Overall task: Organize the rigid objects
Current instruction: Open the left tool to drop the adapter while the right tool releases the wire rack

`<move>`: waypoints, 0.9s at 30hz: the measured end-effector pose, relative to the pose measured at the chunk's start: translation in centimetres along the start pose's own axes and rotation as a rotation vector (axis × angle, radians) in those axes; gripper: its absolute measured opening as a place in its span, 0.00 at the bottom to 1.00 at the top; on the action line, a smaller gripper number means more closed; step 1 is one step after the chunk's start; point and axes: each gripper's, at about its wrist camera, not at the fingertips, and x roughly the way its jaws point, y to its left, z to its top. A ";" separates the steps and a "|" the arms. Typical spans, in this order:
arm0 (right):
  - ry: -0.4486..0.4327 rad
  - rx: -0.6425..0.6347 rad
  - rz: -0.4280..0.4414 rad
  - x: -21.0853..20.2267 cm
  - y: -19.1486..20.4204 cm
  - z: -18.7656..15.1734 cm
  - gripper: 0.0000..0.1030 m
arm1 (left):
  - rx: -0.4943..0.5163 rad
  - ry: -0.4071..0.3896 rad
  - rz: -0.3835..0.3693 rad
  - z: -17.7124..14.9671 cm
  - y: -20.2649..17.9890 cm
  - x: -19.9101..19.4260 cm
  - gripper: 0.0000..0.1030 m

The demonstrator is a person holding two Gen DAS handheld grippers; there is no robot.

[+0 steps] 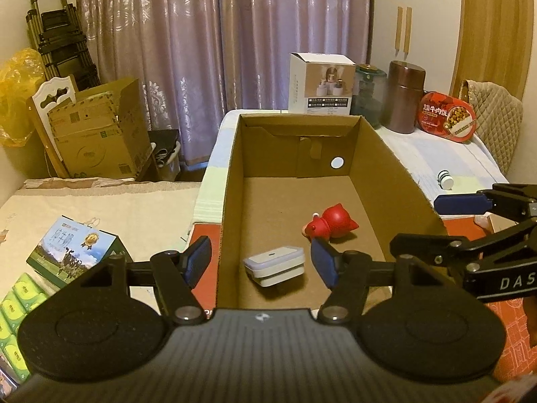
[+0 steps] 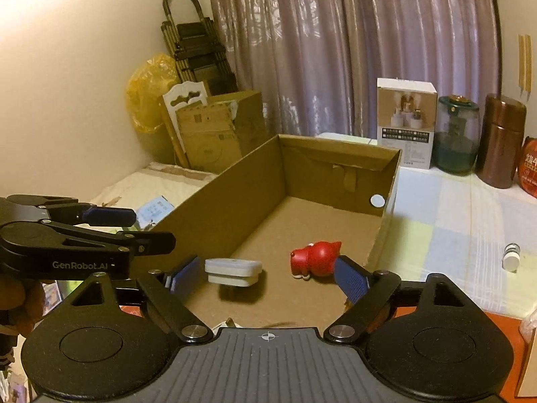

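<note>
An open cardboard box lies in front of both grippers. Inside it, a red toy figure lies on its side. A white rectangular case sits tilted near the box's near end, with a dark shadow under it. My right gripper is open over that end; the case is between its blue pads and touches neither. My left gripper is open and empty over the box's near left wall. Each gripper also shows from the side in the other's view: left gripper, right gripper.
A white carton, a glass jar, a brown canister and a red tin stand behind the box. A small white bottle lies on the checked cloth to the right. Milk cartons sit left, on the bed.
</note>
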 end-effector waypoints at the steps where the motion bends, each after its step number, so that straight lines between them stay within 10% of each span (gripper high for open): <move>1: -0.001 -0.001 -0.004 0.0 -0.1 0.0 0.81 | -0.001 -0.001 0.001 -0.1 0.0 0.0 0.59; 27: -0.140 0.087 -0.094 -6.8 -4.2 -0.3 0.81 | 0.020 -0.046 -0.057 0.7 -3.8 -2.9 0.60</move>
